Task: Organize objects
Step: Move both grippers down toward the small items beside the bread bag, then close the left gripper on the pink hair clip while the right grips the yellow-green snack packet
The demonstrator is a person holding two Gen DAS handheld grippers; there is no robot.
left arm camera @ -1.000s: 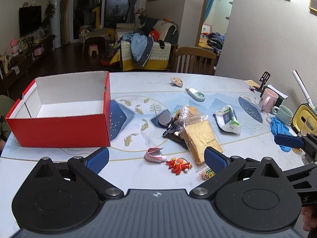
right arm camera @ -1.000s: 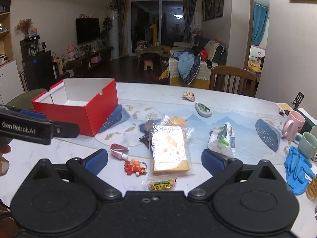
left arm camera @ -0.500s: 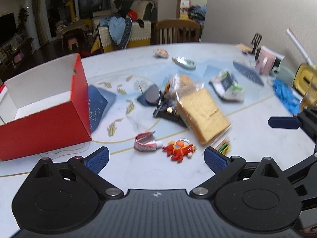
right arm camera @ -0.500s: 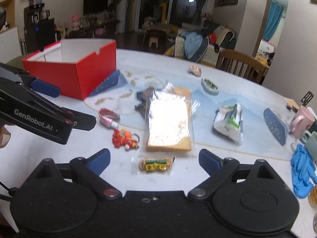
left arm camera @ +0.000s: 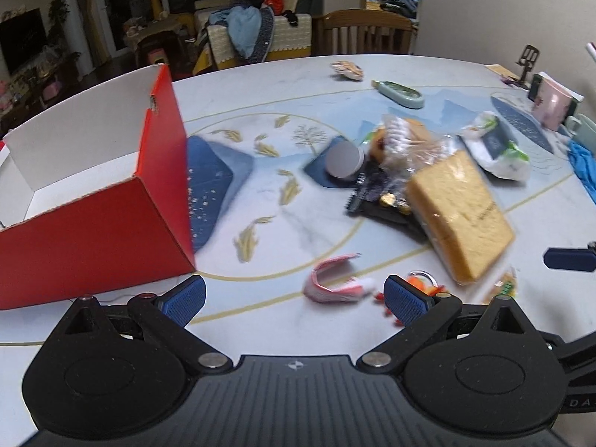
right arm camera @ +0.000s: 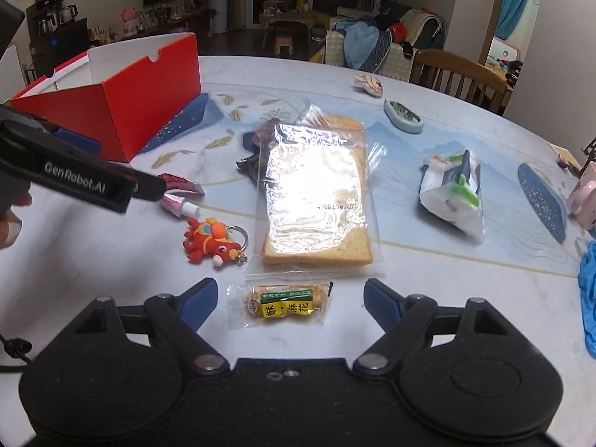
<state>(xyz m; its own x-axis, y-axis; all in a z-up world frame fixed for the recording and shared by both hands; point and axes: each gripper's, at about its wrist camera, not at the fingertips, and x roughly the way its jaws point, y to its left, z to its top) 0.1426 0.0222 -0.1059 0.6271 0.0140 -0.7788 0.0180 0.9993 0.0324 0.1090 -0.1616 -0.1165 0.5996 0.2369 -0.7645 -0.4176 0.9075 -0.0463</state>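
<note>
Right claw [right arm camera: 290, 303] lower, astride snack packet [right arm camera: 280, 303]

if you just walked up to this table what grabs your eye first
The big red box, open and white inside, stands at the table's left side. In the middle lies a bagged slice of bread glaring with reflected light, with a red toy keychain just left of it. Nearest, a small yellow-labelled snack packet lies between the open fingers of the right gripper, whose jaws have just been closing.
</note>
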